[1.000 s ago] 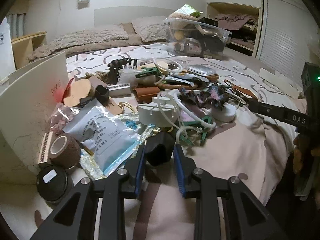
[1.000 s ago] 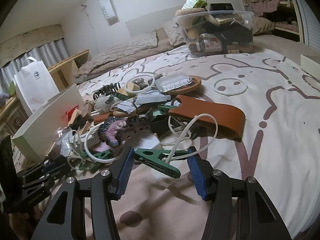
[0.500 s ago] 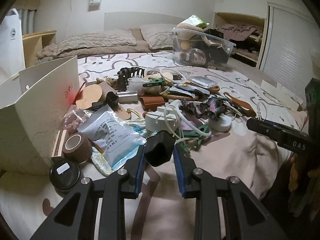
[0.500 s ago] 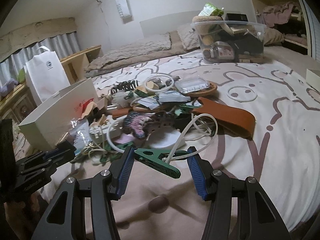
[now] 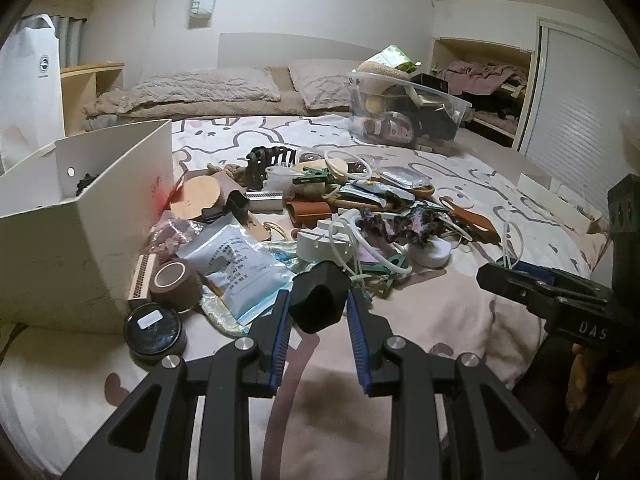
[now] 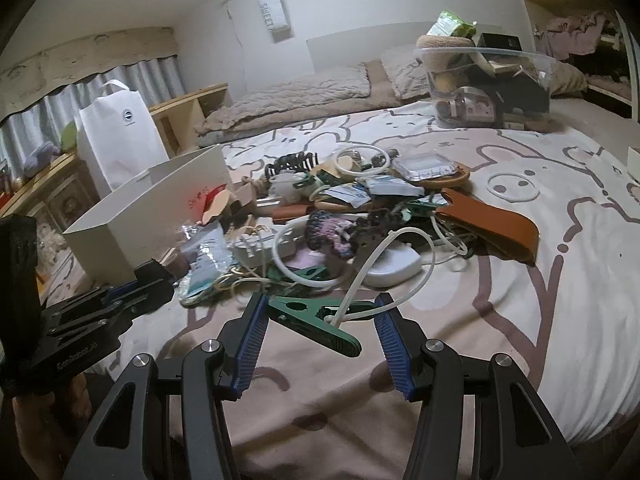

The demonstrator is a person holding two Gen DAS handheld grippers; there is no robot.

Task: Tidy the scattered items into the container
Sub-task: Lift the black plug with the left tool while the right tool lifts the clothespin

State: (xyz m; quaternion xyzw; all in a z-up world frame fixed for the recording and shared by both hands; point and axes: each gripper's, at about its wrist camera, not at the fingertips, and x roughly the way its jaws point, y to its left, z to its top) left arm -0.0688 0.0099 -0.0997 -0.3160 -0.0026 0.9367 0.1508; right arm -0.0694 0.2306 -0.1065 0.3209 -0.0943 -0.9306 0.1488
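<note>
Where clutter spreads, patterned bedspread (image 5: 460, 320), pillows (image 5: 208, 88) behind, white wall (image 5: 304, 12).

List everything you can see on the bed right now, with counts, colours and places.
white box: 1, white, open, left of the pile
clear bin: 1, transparent, filled, far end of bed
black block: 1, black, between left jaws
green clip: 1, green, between right jaws, white cord through it
brown leather strap: 1, tan, right of pile
white ring: 1, white, alone on the sheet
tape roll: 1, brown, beside box
round tin: 1, black, near box corner
paper bag: 1, white, beyond the box
left gripper: shut on block
right gripper: holding clip
</note>
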